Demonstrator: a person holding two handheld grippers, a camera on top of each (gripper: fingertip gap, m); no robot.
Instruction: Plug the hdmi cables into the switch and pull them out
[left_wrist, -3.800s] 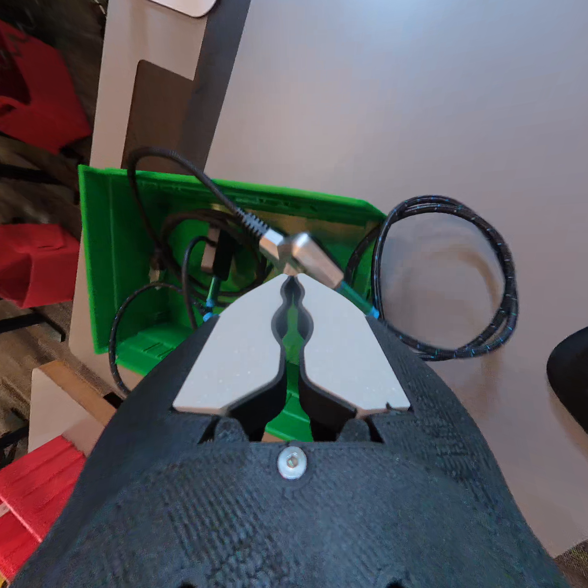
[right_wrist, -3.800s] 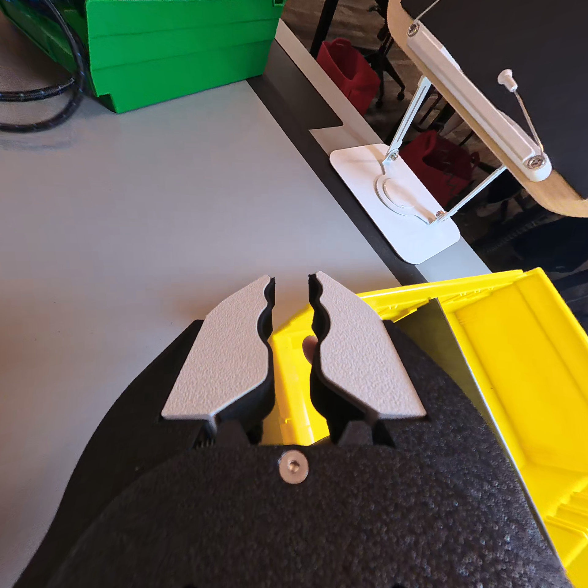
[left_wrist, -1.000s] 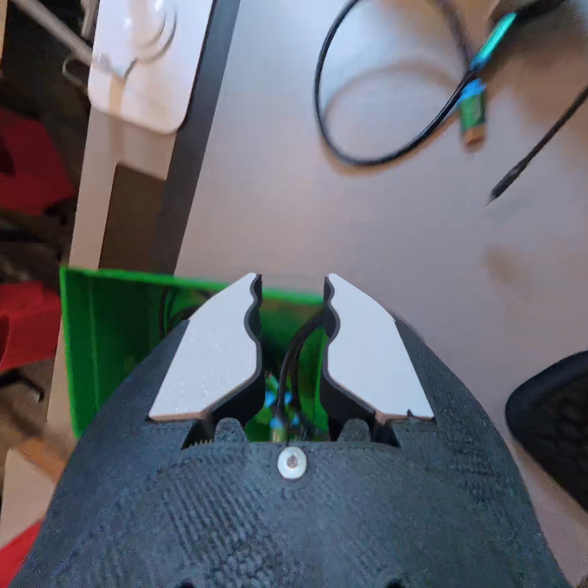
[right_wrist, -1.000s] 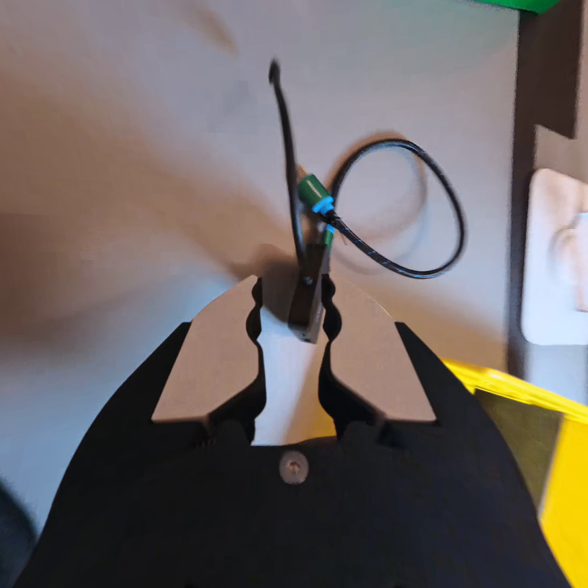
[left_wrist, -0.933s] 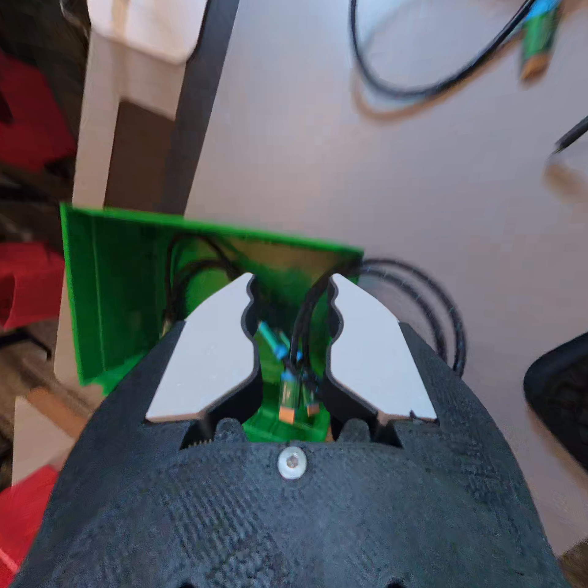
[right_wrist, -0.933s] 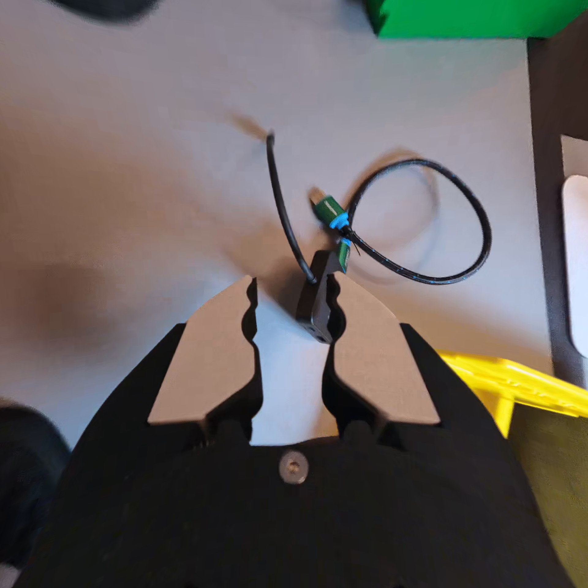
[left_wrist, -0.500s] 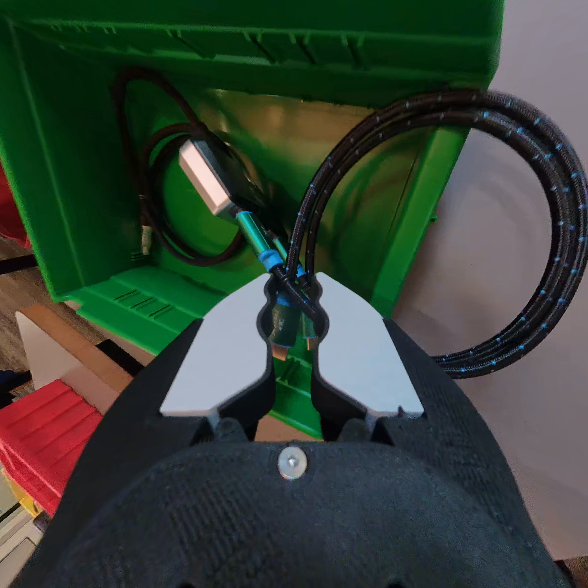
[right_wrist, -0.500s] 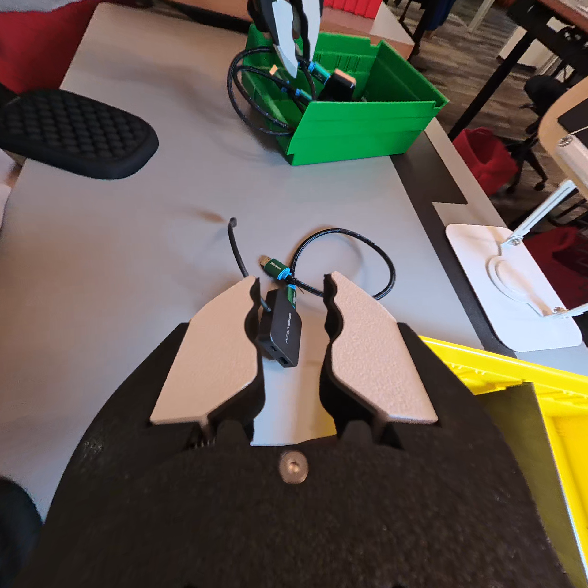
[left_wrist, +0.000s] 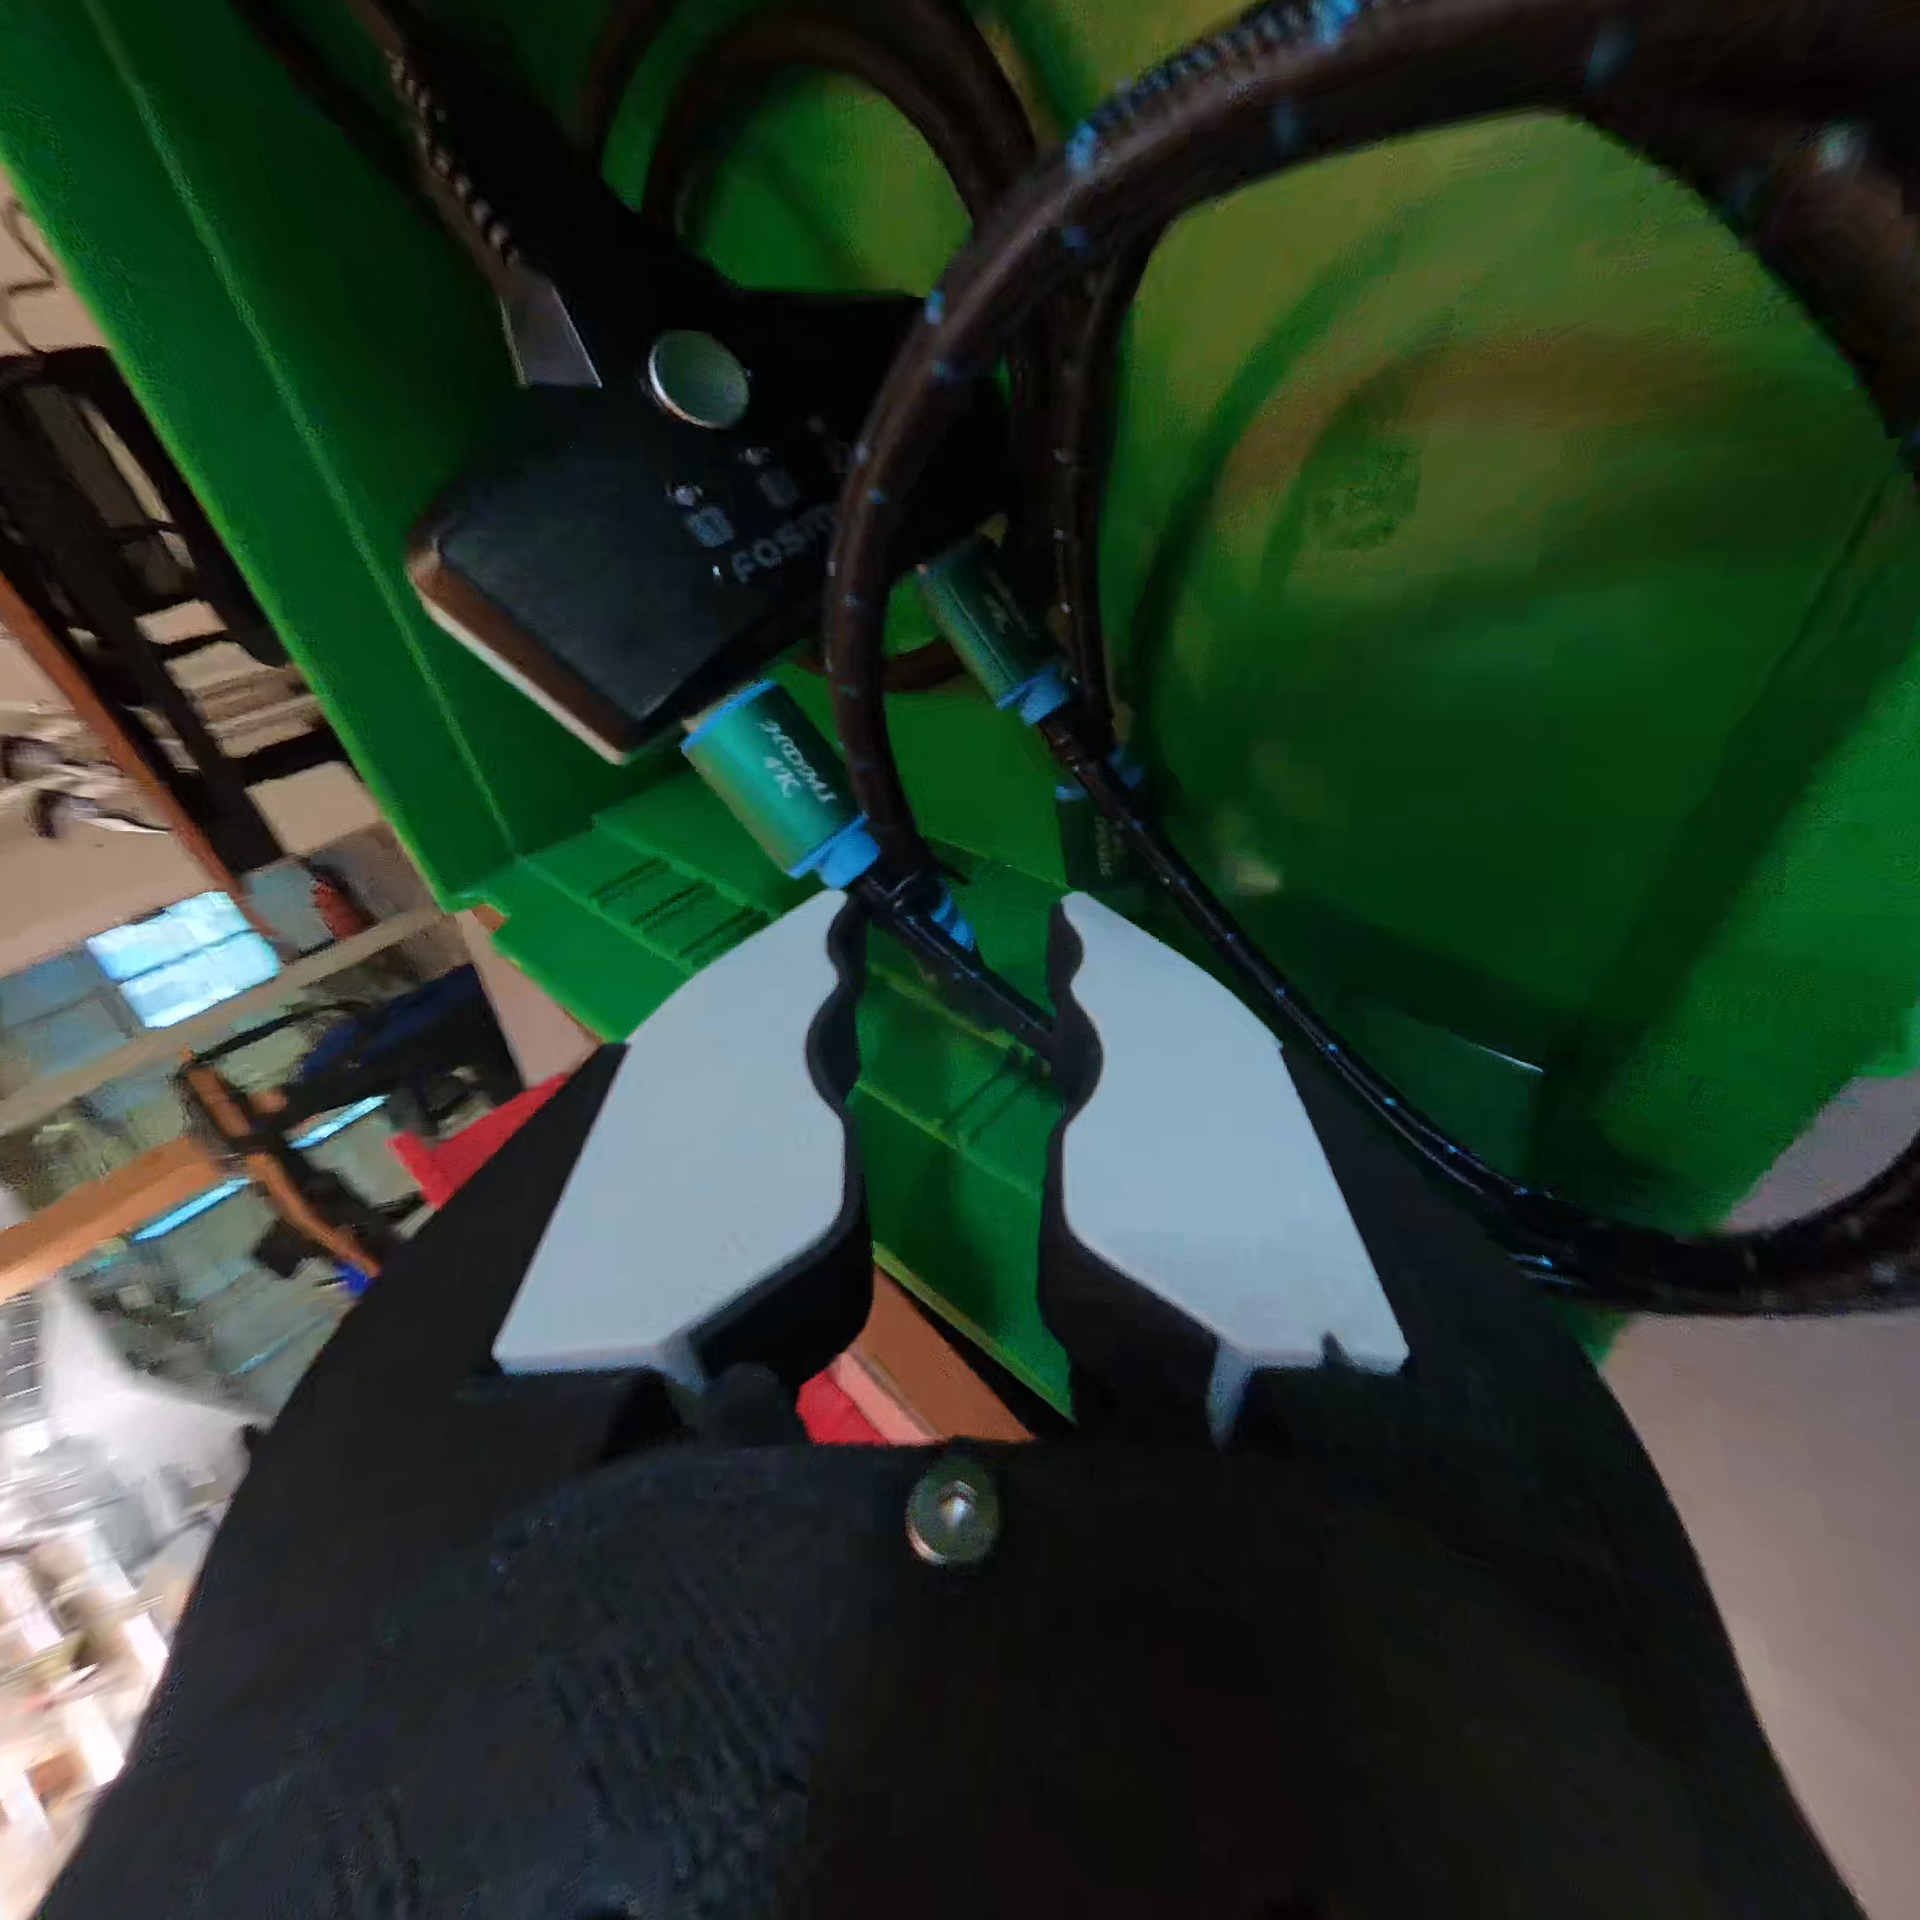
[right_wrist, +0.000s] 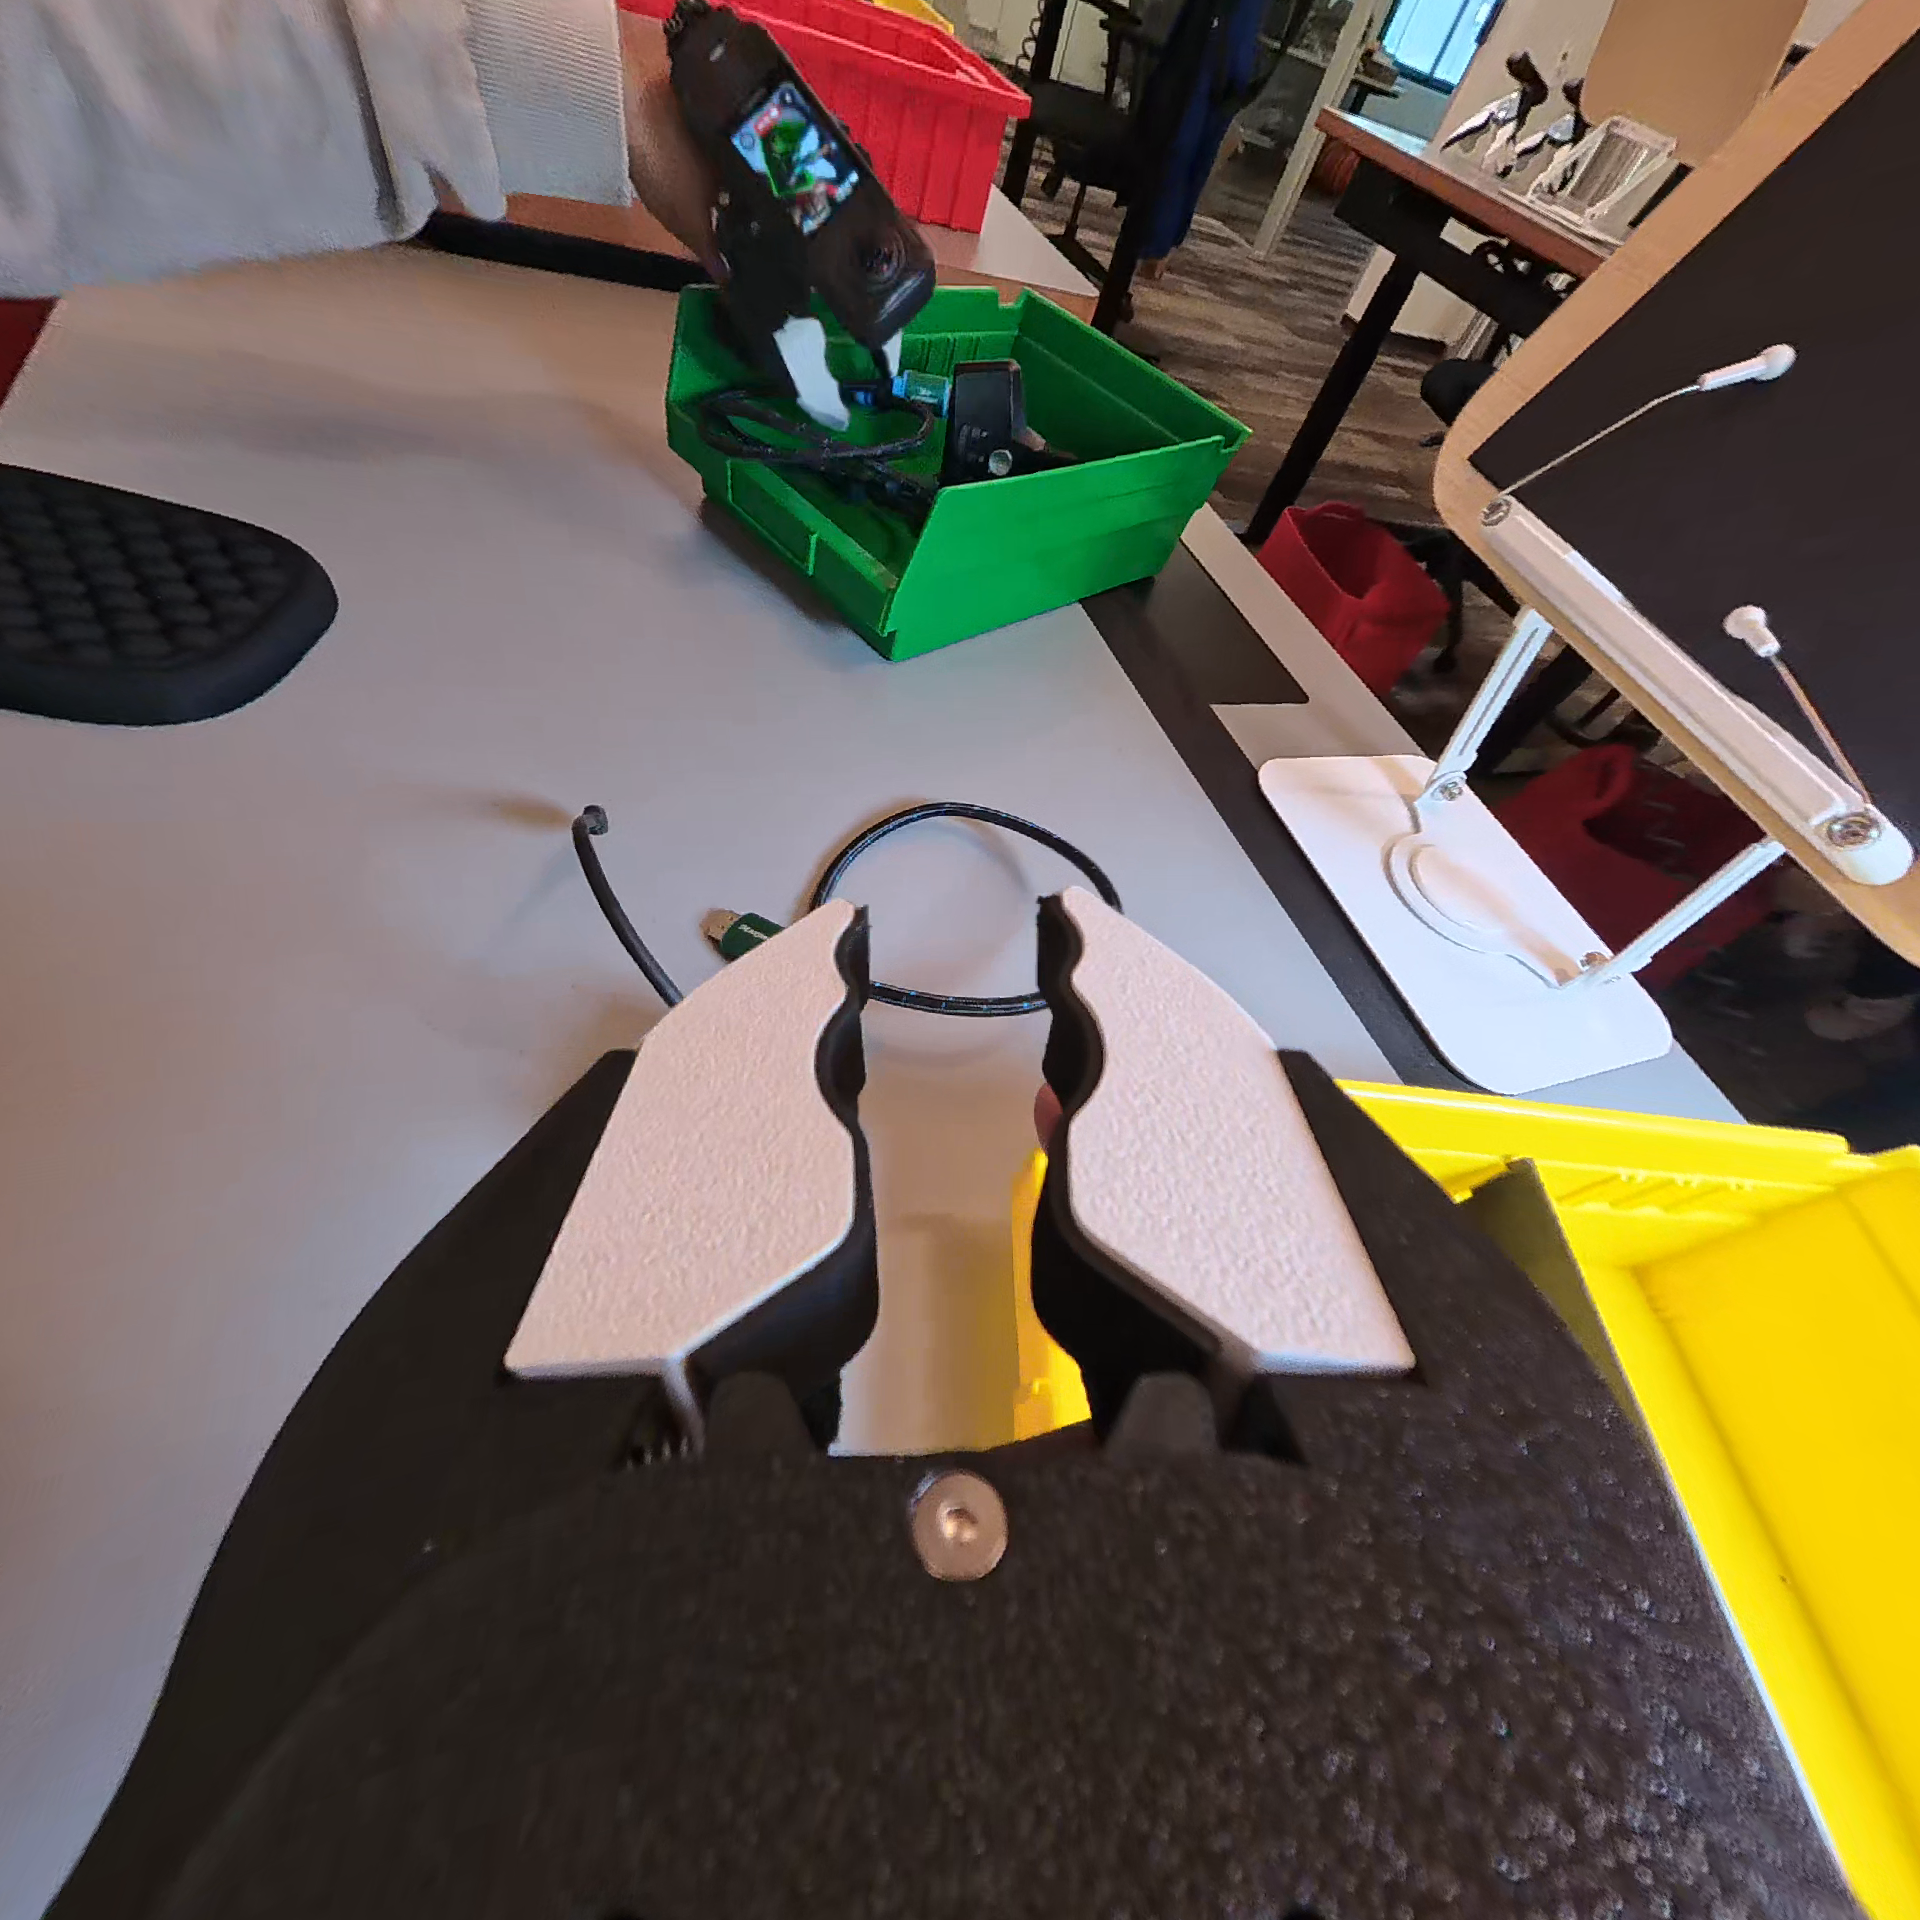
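Note:
In the left wrist view my left gripper (left_wrist: 954, 935) is open, low over the green bin (left_wrist: 1455, 520). A thin black cable runs between its fingers. A black hdmi switch (left_wrist: 623, 561) leans in the bin with a green plug (left_wrist: 774, 784) in its end. A second green plug (left_wrist: 987, 634) lies beside it amid loops of braided cable (left_wrist: 1683, 1268). In the right wrist view my right gripper (right_wrist: 951, 914) is open and empty above the grey table (right_wrist: 416, 987). Beneath it lies a looped black cable (right_wrist: 956, 1004) with a green plug (right_wrist: 743, 932). The left gripper (right_wrist: 810, 374) shows over the green bin (right_wrist: 997, 551).
A yellow bin (right_wrist: 1714, 1299) sits at my right gripper's right side. A white stand base (right_wrist: 1455, 904) is at the table's right edge. A black mesh pad (right_wrist: 135, 603) lies at the left. A short black cable end (right_wrist: 613, 894) lies left of the loop. The left gripper's tips are roughly 50 cm from the right gripper's. About 6 cm separates my left fingertips from the black hdmi switch (left_wrist: 623, 561). It turns up in the right wrist view (right_wrist: 983, 405) as well.
My left gripper has opened, let go of the plugs it held and moved deeper into the green bin. My right gripper has drawn back; the small black box between its fingers is out of sight.

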